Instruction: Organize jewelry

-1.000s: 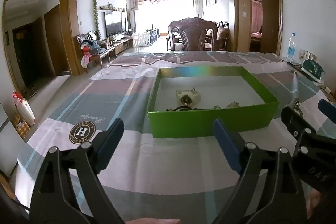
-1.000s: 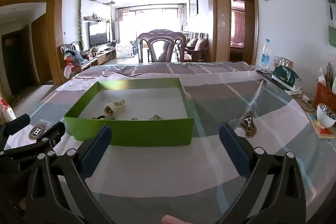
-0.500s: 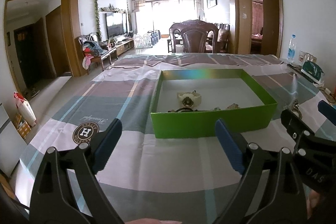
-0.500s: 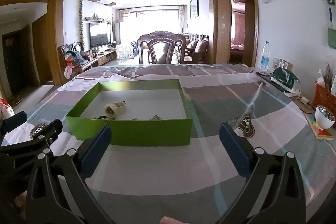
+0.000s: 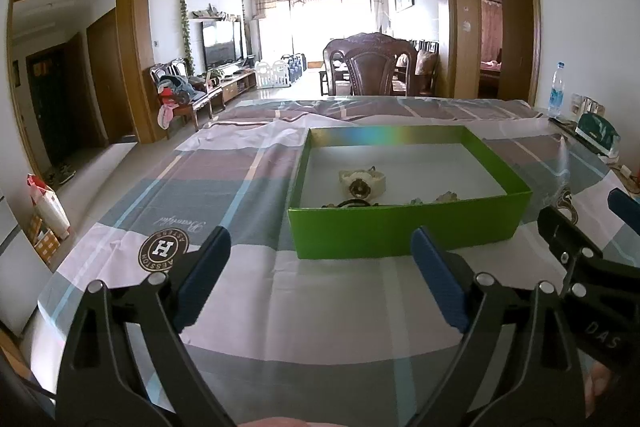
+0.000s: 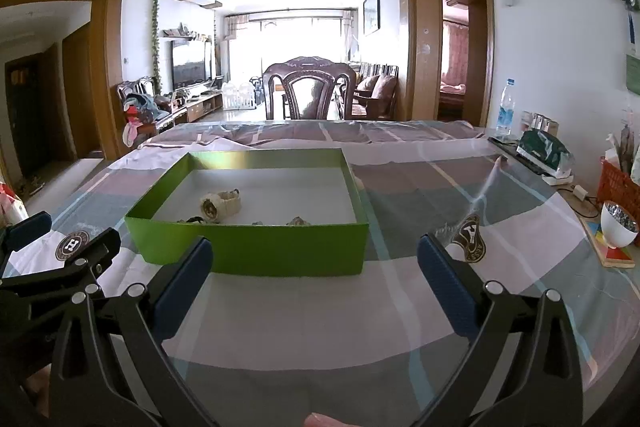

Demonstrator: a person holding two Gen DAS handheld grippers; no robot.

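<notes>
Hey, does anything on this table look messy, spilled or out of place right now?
Nothing spilled or damaged. The green box sits flat on the tablecloth, with the cream watch and a few small pieces lying loose inside. The cloth is rumpled along the far edge. Both hand-held grippers are open and empty.

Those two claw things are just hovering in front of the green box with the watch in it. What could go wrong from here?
The green box looks light, so a gripper reaching in might shove it along the tablecloth.

The small pieces lie right behind the near wall, half hidden, so they could be missed or pinched badly.

The left gripper and right gripper, both open, sit close together and might collide.
</notes>
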